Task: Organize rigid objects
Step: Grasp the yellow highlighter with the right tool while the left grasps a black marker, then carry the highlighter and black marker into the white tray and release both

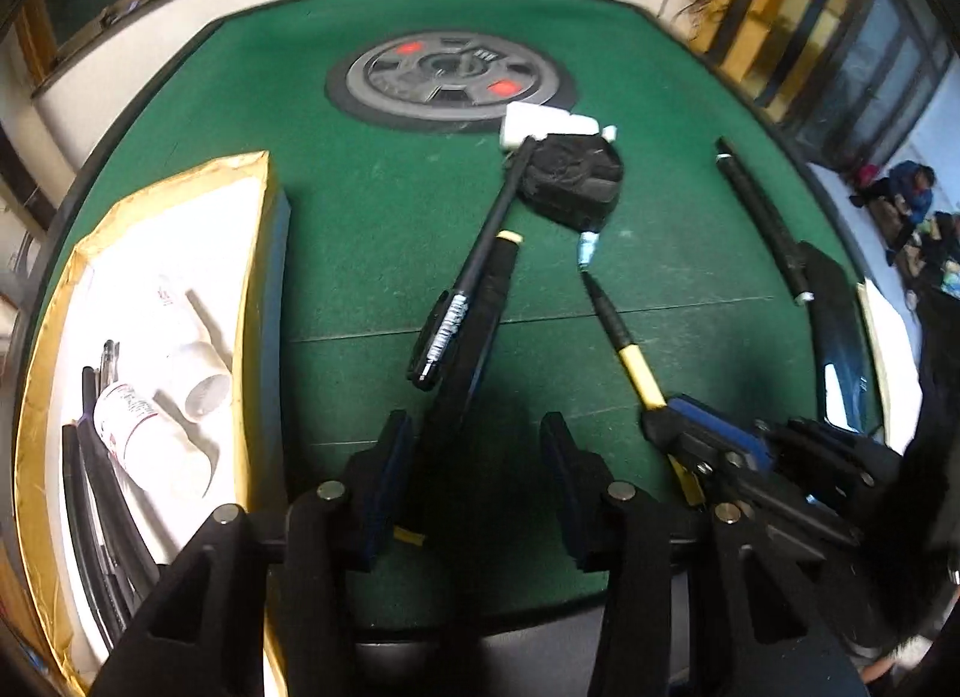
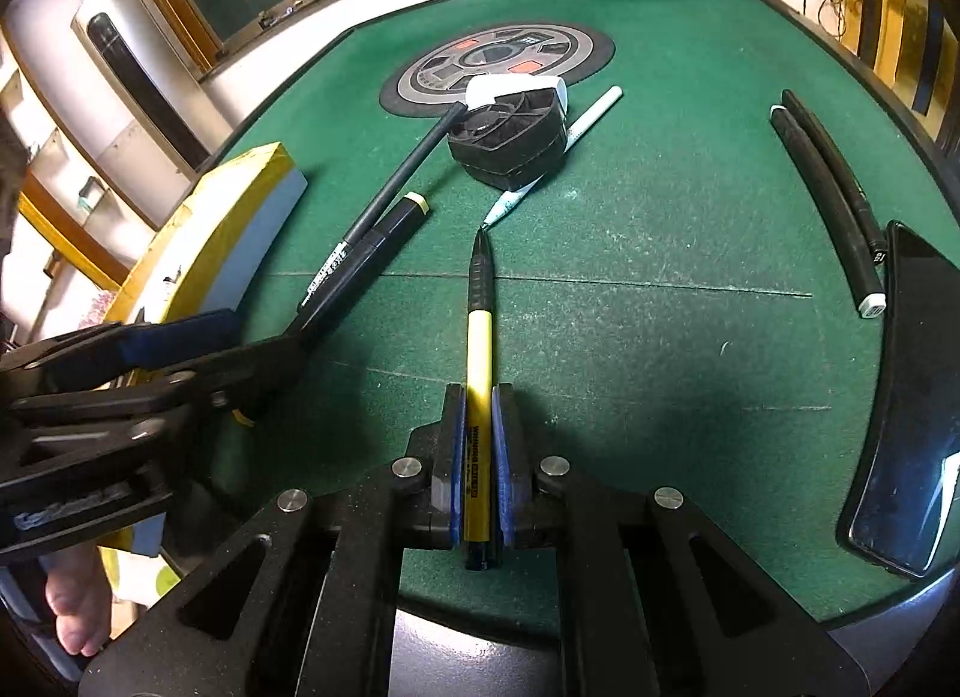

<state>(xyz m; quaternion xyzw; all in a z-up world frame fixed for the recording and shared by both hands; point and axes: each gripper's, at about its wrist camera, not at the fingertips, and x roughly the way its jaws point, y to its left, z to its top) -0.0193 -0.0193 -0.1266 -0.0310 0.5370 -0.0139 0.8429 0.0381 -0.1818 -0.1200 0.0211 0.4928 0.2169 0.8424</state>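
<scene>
Down at six o'clock in the right wrist view, the right gripper [image 2: 478,445] is clamped on the yellow pen [image 2: 478,373], blue pads pressing its smooth barrel while the ribbed black tip points to twelve o'clock over the green felt table [image 2: 660,205]. Beside it, the left gripper [image 1: 474,445] stands half open, with the thick black marker [image 1: 474,337] lying between its jaws, untouched as far as I can tell. At nine o'clock sits a yellow-rimmed box [image 1: 255,253] holding white tubes.
</scene>
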